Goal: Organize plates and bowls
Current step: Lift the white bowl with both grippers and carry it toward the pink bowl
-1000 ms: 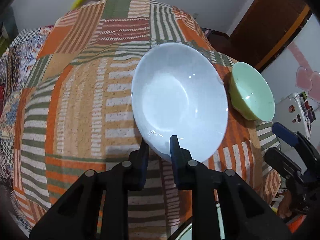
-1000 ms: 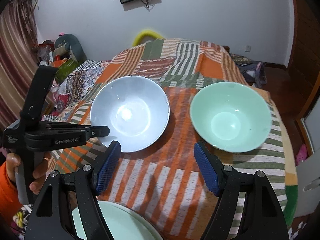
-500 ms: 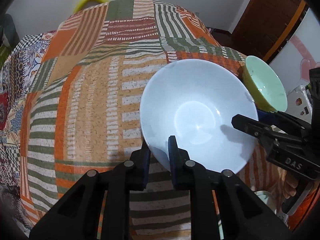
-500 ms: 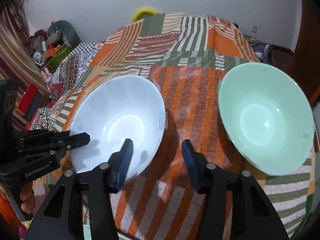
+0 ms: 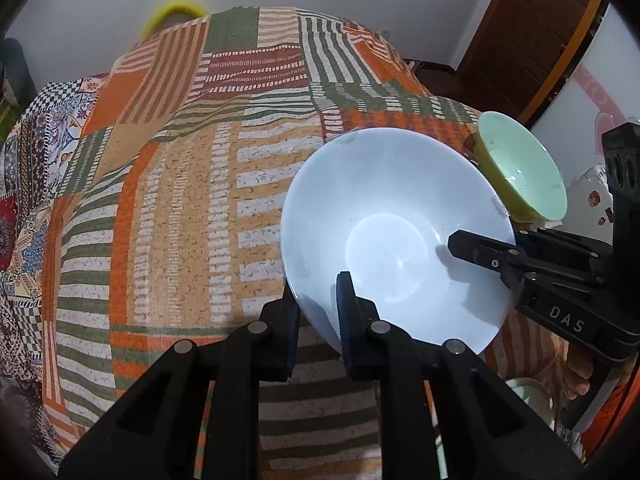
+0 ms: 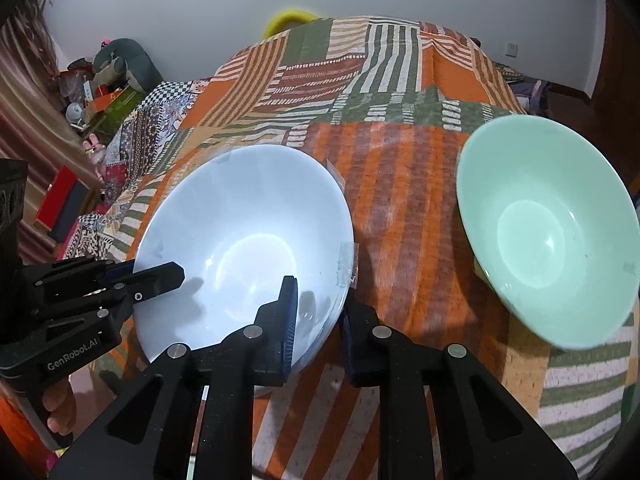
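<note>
Pale blue and glossy, the blue bowl (image 5: pixel 396 236) is sitting on the patchwork cloth (image 5: pixel 200 184) covering the desk, toward its near right part in the left wrist view. Both claws are gripping it at once. The left claw (image 5: pixel 318 304) is closed down on the bowl's near rim, one finger lying inside the bowl and the other pressing outside against the wall. In the right wrist view the right claw (image 6: pixel 318 320) is doing the same on the opposite side of the blue bowl (image 6: pixel 244 252): its left finger is reaching inside the rim, its right finger is sitting outside, and the gap between them is narrow, filled by the bowl wall.

Each claw is showing up in the other's camera. The right claw (image 5: pixel 480 252) is poking over the bowl's right rim in the left wrist view, and the left claw (image 6: pixel 152 276) is poking over the left rim in the right wrist view.

The green bowl (image 6: pixel 548 228) is standing on the cloth (image 6: pixel 400 184) just beside the blue one, apart from it, nearer the desk's right edge. In the left wrist view the green bowl (image 5: pixel 520 168) is lying beyond the blue bowl's far right rim.

A green plate (image 5: pixel 532 396) is peeking out at the near edge, mostly hidden behind the right claw.
</note>
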Available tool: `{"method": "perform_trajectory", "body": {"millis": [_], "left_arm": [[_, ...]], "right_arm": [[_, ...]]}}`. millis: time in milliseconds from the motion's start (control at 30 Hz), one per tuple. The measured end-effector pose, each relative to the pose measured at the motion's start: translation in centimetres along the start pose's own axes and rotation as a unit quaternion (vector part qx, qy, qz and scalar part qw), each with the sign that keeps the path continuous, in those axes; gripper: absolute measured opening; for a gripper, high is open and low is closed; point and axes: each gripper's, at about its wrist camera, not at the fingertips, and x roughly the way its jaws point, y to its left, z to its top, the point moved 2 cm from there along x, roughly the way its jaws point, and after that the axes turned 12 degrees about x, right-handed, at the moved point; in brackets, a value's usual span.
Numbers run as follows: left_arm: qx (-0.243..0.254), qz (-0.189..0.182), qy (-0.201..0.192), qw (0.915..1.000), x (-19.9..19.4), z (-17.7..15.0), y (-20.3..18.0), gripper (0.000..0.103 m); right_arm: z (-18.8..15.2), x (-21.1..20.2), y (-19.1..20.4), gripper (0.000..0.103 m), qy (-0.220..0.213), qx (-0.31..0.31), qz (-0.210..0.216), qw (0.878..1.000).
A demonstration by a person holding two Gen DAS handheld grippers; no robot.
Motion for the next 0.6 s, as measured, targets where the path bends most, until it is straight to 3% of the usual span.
{"method": "perform_trajectory", "body": {"millis": [600], "left_arm": [[0.004,0.013,-0.067,0.9976,-11.1,-4.2,-3.0,0.017]], "right_arm": [[-3.1,-7.9,3.6,0.018,-0.056,-0.025,0.019,0.998]]}}
